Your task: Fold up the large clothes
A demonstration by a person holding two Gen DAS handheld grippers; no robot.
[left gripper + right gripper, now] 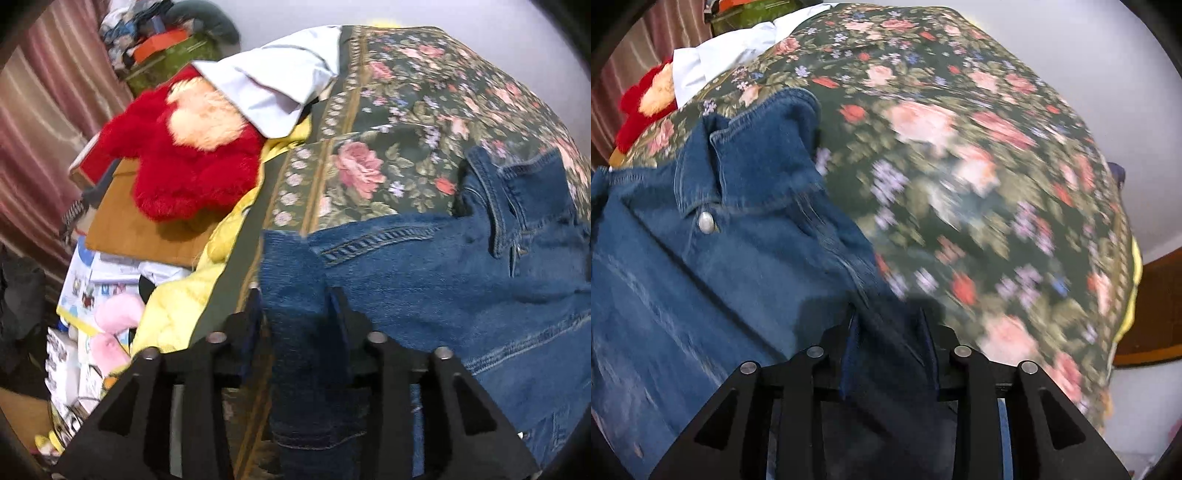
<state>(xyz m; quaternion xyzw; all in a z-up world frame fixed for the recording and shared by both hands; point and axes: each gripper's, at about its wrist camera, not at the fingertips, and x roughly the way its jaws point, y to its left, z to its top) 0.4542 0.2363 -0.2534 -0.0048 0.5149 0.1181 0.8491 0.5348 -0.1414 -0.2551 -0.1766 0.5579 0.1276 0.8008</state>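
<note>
A floral bedspread (399, 122), dark green with pink roses, was seen spread over the bed and filling most of both views. A blue denim jacket (443, 280) was laid on it, collar toward the far side; a metal button (705, 222) was seen below the collar in the right wrist view. A sleeve (299, 332) was seen folded down over the jacket's left edge.

A striped curtain (33, 122) was seen along the far left. A yellow quilt (184, 295) showed under the bedspread's left edge. A red plush toy (184, 162) was seen on a brown board (147, 232) beside the bed, a white cloth (277, 81) lying partly over it. Boxes (99, 280) and a pink plush (118, 321) were heaped below.

The left gripper (295, 295) was seen with the sleeve between its parted jaws; whether the pads pressed could not be told. The right gripper (886, 314) was seen with the jacket's right edge between its jaws; its grip could not be told either.
</note>
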